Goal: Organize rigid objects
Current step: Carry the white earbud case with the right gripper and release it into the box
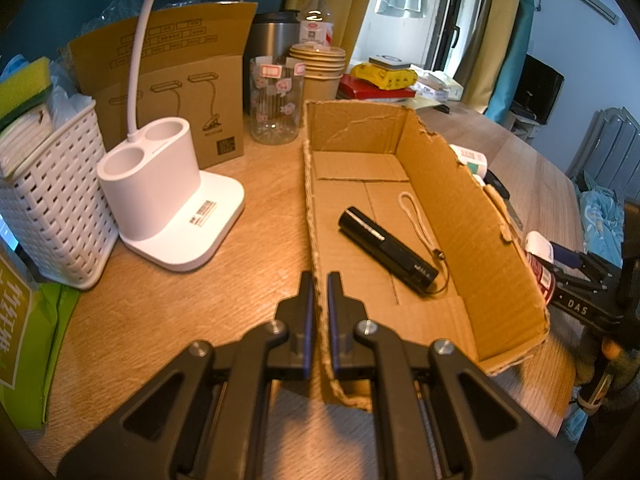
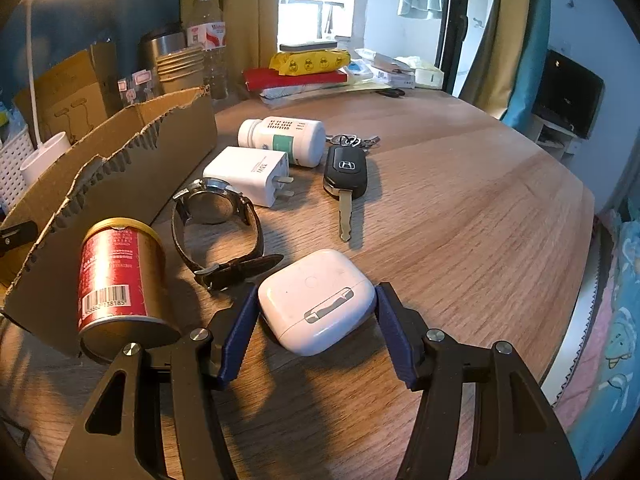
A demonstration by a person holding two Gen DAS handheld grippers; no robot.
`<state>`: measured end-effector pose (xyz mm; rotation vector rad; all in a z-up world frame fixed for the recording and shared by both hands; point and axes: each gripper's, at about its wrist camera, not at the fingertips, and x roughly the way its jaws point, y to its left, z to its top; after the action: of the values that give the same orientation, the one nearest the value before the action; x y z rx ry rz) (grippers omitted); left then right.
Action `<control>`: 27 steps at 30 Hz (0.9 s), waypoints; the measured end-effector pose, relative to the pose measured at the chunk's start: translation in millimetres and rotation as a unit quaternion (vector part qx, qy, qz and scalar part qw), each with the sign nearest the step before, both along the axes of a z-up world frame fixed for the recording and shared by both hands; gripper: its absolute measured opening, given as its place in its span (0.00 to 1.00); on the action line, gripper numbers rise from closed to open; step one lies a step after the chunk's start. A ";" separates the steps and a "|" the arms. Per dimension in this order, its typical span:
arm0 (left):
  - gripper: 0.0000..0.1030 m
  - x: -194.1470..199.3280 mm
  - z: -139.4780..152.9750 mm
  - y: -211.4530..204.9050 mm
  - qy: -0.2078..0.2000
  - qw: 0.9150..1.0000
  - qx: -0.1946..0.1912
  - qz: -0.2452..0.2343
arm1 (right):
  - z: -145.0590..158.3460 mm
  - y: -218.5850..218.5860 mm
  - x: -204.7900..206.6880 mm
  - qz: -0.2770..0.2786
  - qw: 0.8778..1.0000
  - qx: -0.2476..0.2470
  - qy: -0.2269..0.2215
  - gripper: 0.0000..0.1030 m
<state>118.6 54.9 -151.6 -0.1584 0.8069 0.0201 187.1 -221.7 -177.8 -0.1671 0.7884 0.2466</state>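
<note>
The left gripper (image 1: 319,292) is clamped on the near-left wall of the open cardboard box (image 1: 472,216), one blue pad on each side of the torn edge with nothing else between them. The box stands on the wooden table (image 1: 256,184), its long axis running away from the camera toward the far edge. Inside, on the box floor, lies a black flashlight (image 1: 387,249) (a tan wrist cord loops off its tail end); it lies diagonally, its silver-ringed head toward the far left wall and its tail toward the near right.

The right gripper (image 2: 316,320) straddles a white earbud case (image 2: 316,300) lying flat on the table just outside the box's right wall. The jaws are about half open, a blue pad close against each side of the case; whether they press on it cannot be told. The case's hinge side faces the camera.

Left of it, against the box wall, a red can (image 2: 120,276) stands upright. Beyond the case lie a wristwatch (image 2: 216,216), a white charger (image 2: 252,174) with prongs pointing right, a pill bottle (image 2: 284,140) on its side with its cap to the left, and a car key (image 2: 345,176), blade toward the near edge.
</note>
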 end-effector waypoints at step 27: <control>0.06 -0.4 -0.2 -0.2 0.000 1.000 -0.001 0.000 | 76.5 46.7 -32.5 0.067 0.993 0.033 -0.086 0.60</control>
<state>118.2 54.7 -151.9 -0.1598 0.8062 0.0196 154.6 -175.0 -101.3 -0.1757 0.5975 0.3793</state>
